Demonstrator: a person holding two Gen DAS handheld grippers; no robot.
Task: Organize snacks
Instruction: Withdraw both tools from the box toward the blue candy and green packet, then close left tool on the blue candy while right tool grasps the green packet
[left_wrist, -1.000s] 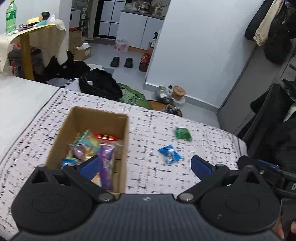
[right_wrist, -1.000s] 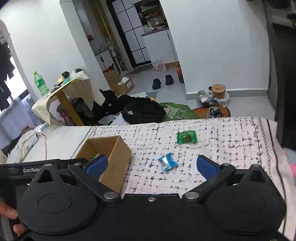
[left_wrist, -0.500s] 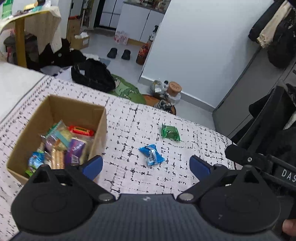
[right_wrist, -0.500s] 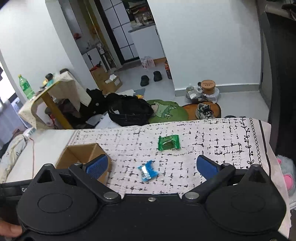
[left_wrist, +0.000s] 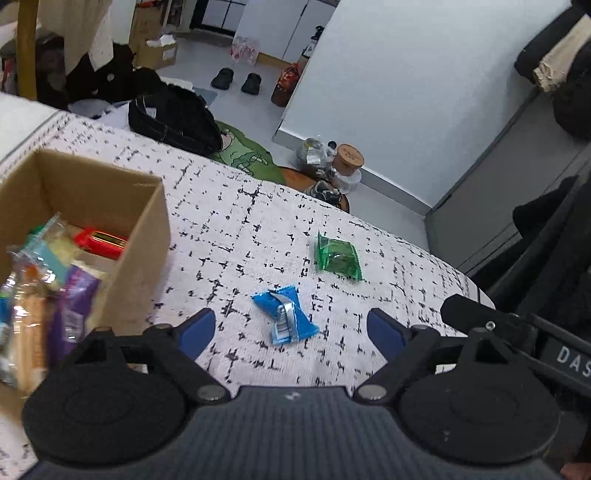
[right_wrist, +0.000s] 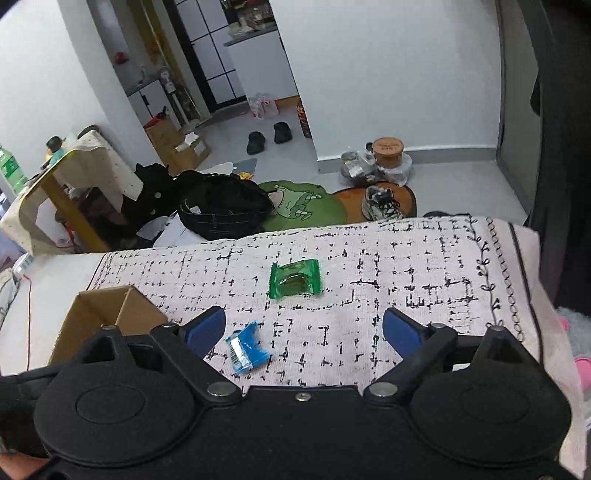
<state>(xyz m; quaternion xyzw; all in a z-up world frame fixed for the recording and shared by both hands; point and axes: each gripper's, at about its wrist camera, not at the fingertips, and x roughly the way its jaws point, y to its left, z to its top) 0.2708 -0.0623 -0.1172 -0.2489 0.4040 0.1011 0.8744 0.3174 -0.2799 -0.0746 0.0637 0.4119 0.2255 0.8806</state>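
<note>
Left gripper (left_wrist: 291, 328) pitched downward, fingers spread and just narrowing, blue snack packet (left_wrist: 285, 314) lying untouched between them; cardboard box (left_wrist: 92, 206) beyond the left finger. Right gripper (right_wrist: 304, 328) likewise pitched, fingers spread, narrowing, empty; green snack packet (right_wrist: 294, 278) ahead on the tabletop (right_wrist: 424, 266).

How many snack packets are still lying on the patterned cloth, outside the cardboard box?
2. The blue packet lies nearer the box; the green packet lies farther, toward the cloth's far edge. None seem hidden.

loose snack packets (left_wrist: 285, 318): 2 | cardboard box (left_wrist: 92, 192): 1 | slippers (right_wrist: 255, 142): 2
</note>
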